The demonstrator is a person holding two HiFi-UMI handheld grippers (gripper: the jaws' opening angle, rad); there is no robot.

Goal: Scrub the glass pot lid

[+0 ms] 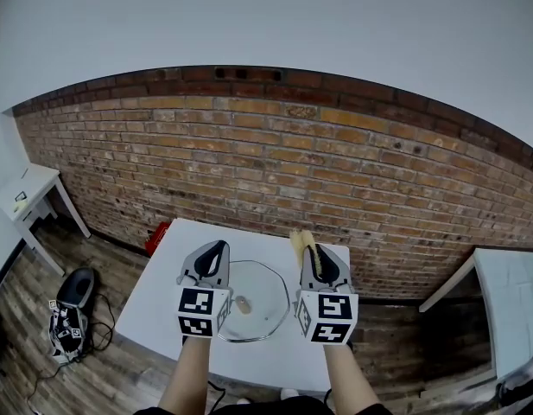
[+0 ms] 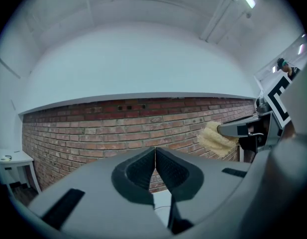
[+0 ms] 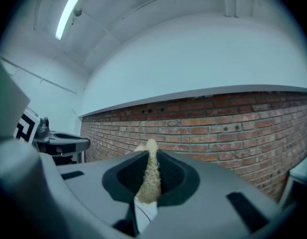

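The glass pot lid (image 1: 262, 305) lies flat on the white table (image 1: 162, 284), its pale knob (image 1: 243, 303) near the middle. My left gripper (image 1: 214, 251) is held above the lid's left rim, shut with nothing between its jaws. Its black pads (image 2: 143, 171) meet along one line. My right gripper (image 1: 316, 256) hovers over the lid's right rim, shut on a yellow loofah scrubber (image 1: 301, 240). The scrubber (image 3: 150, 176) stands pinched upright between the pads, and it shows in the left gripper view as a yellow scrubber (image 2: 213, 138). Both grippers point at the brick wall.
A brick wall (image 1: 275, 162) rises just behind the table. A red object (image 1: 156, 234) sits past the table's left corner. A small white side table (image 1: 24, 199) stands far left, another white table (image 1: 512, 309) at right. A black bag (image 1: 72, 314) lies on the wood floor.
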